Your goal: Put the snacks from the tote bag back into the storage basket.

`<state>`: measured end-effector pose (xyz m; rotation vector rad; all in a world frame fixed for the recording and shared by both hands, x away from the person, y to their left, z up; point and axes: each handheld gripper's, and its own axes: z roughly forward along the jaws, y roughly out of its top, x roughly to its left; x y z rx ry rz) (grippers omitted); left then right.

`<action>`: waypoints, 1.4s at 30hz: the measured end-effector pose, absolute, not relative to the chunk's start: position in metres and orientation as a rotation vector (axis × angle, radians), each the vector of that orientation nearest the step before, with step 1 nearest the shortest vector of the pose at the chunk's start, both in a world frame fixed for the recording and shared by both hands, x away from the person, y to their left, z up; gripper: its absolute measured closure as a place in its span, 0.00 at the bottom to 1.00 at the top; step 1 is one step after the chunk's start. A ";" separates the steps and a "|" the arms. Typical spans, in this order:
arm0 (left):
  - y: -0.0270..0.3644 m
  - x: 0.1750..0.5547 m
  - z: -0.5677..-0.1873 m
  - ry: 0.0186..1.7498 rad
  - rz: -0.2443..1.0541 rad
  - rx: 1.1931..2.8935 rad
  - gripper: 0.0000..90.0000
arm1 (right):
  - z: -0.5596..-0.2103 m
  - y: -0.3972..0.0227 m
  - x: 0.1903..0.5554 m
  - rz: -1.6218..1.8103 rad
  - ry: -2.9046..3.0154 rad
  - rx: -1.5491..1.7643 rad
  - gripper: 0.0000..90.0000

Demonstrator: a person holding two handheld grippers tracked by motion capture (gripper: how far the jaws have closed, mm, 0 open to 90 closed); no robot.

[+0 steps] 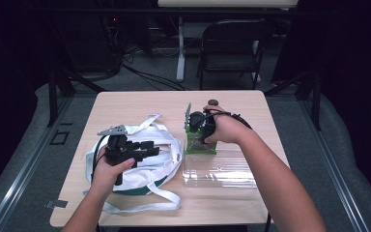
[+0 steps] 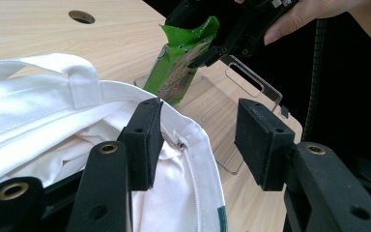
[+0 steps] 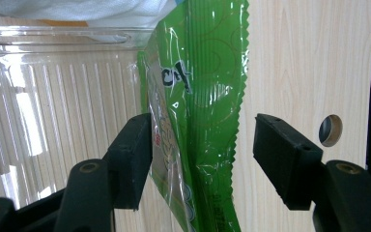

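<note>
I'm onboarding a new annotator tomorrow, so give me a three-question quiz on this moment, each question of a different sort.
1. True or false: the right gripper has its jaws spread either side of the green packet, not yet clamped on it.
2. Multiple choice: the left gripper has one jaw pad against which thing? A) the clear plastic tray B) the white cloth bag C) the folding chair
3. Fill the gap: in the high view the green packet stands at the tray's ____ left corner.

Key: 1 true; 2 B; 3 far.
</note>
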<state>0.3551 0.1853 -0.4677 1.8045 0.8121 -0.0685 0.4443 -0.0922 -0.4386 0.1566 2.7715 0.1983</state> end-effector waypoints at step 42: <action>0.194 0.358 -0.470 0.850 -0.055 1.787 0.55 | -0.416 -0.097 0.440 0.416 2.777 0.260 0.40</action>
